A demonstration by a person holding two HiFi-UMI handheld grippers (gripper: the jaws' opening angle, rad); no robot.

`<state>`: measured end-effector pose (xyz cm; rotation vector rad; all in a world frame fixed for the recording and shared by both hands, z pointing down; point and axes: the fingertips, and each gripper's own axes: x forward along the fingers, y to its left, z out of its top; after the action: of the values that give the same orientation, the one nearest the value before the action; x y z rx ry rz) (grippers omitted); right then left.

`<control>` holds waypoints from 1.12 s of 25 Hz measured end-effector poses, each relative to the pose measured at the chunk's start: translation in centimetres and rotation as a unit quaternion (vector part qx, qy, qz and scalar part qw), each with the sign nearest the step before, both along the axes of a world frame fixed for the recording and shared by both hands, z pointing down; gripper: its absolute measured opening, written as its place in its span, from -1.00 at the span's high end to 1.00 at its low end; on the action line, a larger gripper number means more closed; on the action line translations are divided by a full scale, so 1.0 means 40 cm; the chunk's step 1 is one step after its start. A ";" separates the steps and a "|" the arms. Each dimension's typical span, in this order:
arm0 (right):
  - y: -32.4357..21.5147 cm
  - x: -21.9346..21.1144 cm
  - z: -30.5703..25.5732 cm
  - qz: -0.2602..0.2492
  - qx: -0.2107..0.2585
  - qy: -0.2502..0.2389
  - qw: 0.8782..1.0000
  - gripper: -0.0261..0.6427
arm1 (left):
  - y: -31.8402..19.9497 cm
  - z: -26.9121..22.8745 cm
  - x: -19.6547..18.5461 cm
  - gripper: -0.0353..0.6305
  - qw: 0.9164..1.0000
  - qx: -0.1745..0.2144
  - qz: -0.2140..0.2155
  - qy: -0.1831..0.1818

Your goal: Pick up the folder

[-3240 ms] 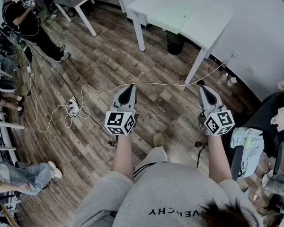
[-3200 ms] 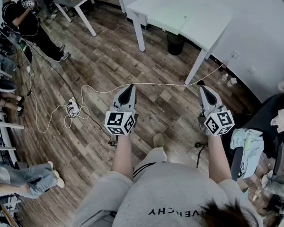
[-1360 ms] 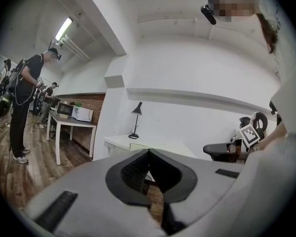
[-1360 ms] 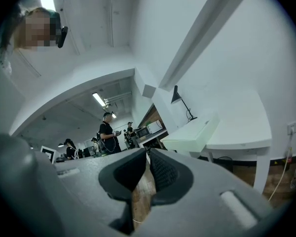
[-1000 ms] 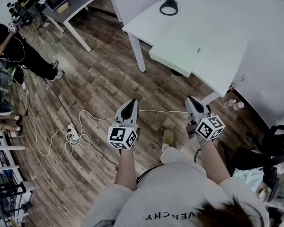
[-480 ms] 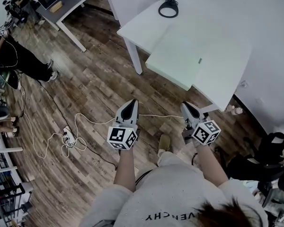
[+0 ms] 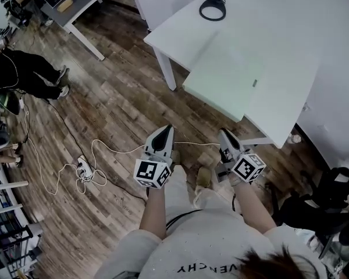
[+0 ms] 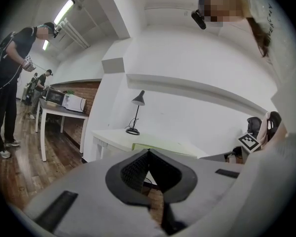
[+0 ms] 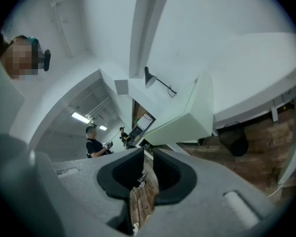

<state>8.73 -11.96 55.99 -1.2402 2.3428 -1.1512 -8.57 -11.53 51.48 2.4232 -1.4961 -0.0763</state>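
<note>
The pale green folder (image 7: 224,74) lies flat on the white table (image 7: 279,22), its near edge jutting past the rim; we judge it light, thin, bendy and slick, best pinched at that overhang; our left claw (image 7: 166,129) is closed, empty; our right claw (image 7: 223,135) has just eased a slit apart, empty.

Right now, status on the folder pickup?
Left gripper shut, right gripper barely parted, both empty. Folder on table ahead, untouched. Lamp at far corner, clear.

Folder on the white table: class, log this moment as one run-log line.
folder: flat on white table, untouched | left tongs: shut, empty | right tongs: just opened a crack, empty | both short of table
</note>
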 end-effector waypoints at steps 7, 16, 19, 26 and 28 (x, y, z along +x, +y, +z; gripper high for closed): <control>-0.090 -0.062 0.034 0.054 -0.040 -0.121 0.990 0.37 | -0.129 0.031 -0.014 0.90 0.999 -0.005 0.035 0.001; -0.196 -0.096 0.059 0.117 -0.035 -0.220 0.968 -0.20 | -0.221 0.091 -0.018 0.90 0.997 -0.024 0.076 -0.005; -0.233 -0.098 0.046 0.136 -0.022 -0.255 0.957 -0.34 | -0.246 0.105 -0.011 0.90 0.996 -0.026 0.090 -0.008; -0.301 -0.114 0.063 0.192 -0.035 -0.315 0.929 -0.49 | -0.294 0.123 -0.024 0.90 0.993 -0.035 0.111 -0.003; -0.321 -0.123 0.070 0.204 -0.039 -0.324 0.923 -0.50 | -0.309 0.132 -0.030 0.90 0.993 -0.039 0.116 -0.002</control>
<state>3.81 -24.82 58.81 -1.0776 1.4870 -1.2635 -9.77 -23.90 56.77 2.5135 -1.1855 0.0347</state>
